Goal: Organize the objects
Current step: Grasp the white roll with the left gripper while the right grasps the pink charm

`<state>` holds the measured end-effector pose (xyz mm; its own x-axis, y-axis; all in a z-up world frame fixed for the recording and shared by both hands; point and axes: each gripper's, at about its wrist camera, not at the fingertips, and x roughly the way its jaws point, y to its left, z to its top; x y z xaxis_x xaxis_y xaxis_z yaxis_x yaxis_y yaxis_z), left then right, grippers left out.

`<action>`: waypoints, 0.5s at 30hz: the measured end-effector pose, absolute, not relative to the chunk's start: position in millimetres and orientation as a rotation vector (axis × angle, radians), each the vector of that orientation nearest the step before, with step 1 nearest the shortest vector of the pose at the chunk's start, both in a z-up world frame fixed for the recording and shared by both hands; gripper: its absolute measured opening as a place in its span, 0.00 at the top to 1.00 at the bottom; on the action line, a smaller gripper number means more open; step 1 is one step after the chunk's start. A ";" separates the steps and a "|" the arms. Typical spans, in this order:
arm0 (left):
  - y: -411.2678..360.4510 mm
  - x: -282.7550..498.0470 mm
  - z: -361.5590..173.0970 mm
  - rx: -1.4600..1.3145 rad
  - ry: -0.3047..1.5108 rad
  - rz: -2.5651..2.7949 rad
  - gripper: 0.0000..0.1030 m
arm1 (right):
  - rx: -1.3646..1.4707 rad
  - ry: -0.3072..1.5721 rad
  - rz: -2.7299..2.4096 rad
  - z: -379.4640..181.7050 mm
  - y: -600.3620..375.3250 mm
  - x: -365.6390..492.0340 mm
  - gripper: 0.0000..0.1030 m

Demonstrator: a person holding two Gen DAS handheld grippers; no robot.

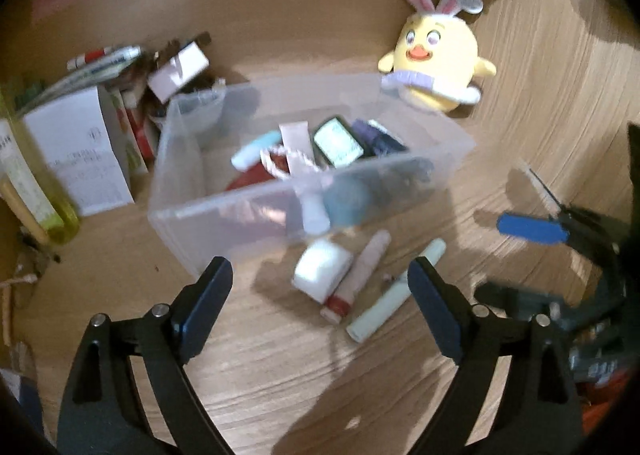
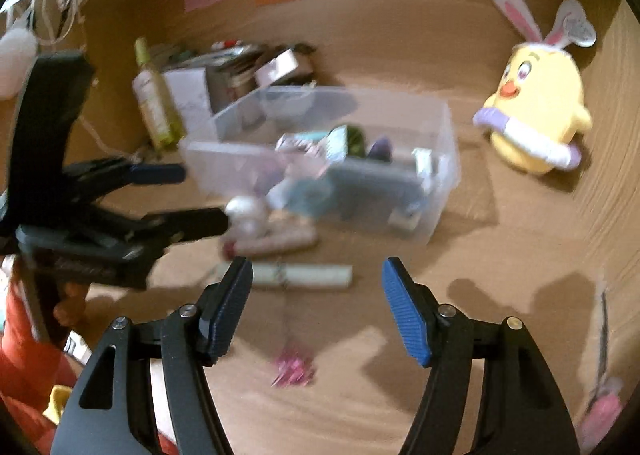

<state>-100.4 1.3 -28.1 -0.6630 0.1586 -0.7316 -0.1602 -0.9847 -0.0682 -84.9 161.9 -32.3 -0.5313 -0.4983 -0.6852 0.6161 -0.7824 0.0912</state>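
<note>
I hold my left gripper [image 1: 320,287] and right gripper [image 2: 316,295] wide open, both empty, over the tubes [image 1: 394,291] beside the clear box [image 1: 224,211] mid-desk, ready to grab

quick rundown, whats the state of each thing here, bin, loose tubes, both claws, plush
clear bin: open top, part filled
white jar: on its side, outside bin
pink tube: lying flat on desk
pale green tube: lying flat on desk
left claw: open, empty
right claw: open, empty
chick plush: upright behind bin
</note>
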 end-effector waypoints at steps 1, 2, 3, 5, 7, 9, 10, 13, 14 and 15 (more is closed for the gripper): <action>0.6 -101.4 -31.8 -1.205 -0.009 2.713 0.14 | 0.968 0.215 -2.279 -37.4 160.0 -81.1 0.38; 0.0 -102.8 -34.5 -1.215 -0.019 2.710 0.22 | 0.982 0.215 -2.266 -42.2 158.3 -77.9 0.38; -0.1 -103.9 -36.4 -1.219 -0.024 2.707 0.28 | 0.997 0.215 -2.260 -46.3 157.0 -75.6 0.38; 0.5 -107.1 -40.5 -1.229 -0.026 2.695 0.42 | 1.024 0.218 -2.246 -55.1 157.0 -71.0 0.38; 0.3 -110.6 -44.7 -1.241 -0.034 2.696 0.47 | 1.045 0.232 -2.243 -61.6 158.1 -68.2 0.40; -0.6 -112.7 -48.1 -1.251 -0.041 2.690 0.49 | 1.062 0.241 -2.239 -65.7 160.9 -66.2 0.47; -1.5 -114.3 -50.2 -1.256 -0.048 2.690 0.49 | 1.072 0.241 -2.233 -67.5 162.7 -65.5 0.49; -5.7 -119.7 -54.8 -1.269 -0.073 2.691 0.53 | 1.074 0.250 -2.243 -67.6 167.0 -62.4 0.58; -7.8 -122.3 -56.9 -1.279 -0.100 2.675 0.54 | 1.078 0.243 -2.236 -67.2 167.4 -62.1 0.63; -8.7 -123.5 -58.2 -1.287 -0.116 2.668 0.56 | 1.078 0.238 -2.229 -66.9 167.3 -62.3 0.67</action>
<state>-123.5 -8.7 -58.2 -0.6100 0.1924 -0.7687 -0.1250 -0.9813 -0.1464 -62.3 167.3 -66.9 -0.4564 -0.4714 -0.7546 0.6200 -0.7768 0.1103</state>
